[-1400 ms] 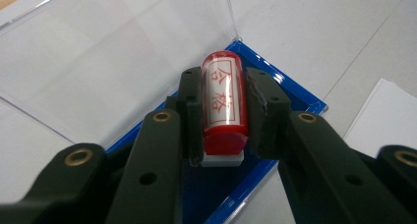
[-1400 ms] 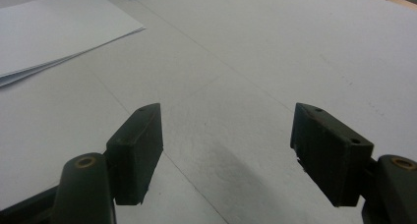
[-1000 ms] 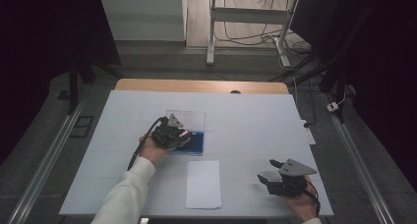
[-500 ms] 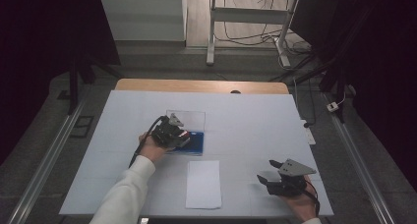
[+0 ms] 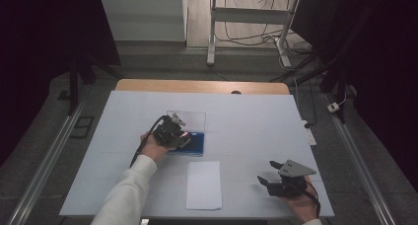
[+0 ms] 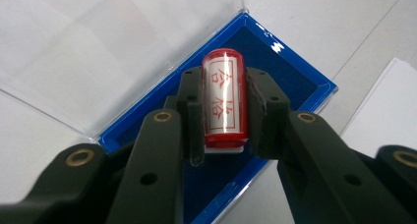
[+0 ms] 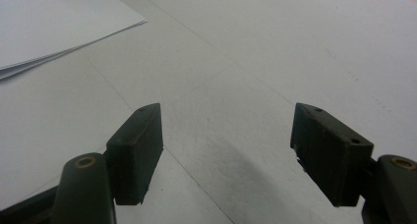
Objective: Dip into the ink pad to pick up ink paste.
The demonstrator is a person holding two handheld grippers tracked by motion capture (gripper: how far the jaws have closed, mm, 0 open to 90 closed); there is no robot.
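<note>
The person wears a white long sleeve (image 5: pixel 125 193) on the left arm. Each hand carries black tongs. The left tongs (image 6: pixel 223 113) have two thick matte black jaws on hinged black links with brass-coloured rivets and small screw holes. The right tongs (image 7: pixel 226 153) have the same blocky black pads and brass rivets, a grey three-cornered plate (image 5: pixel 294 168) on top and a trailing black cable (image 5: pixel 312 198).

The left gripper (image 5: pixel 178 131) is reaching forward over the table's middle, its forearm in a white sleeve (image 5: pixel 129 190) stretching up from the bottom edge; its jaws are clamping from both sides. The right gripper (image 5: pixel 268 171) is resting low at the near right, held by a hand (image 5: pixel 300 207), its jaws standing wide apart.
</note>
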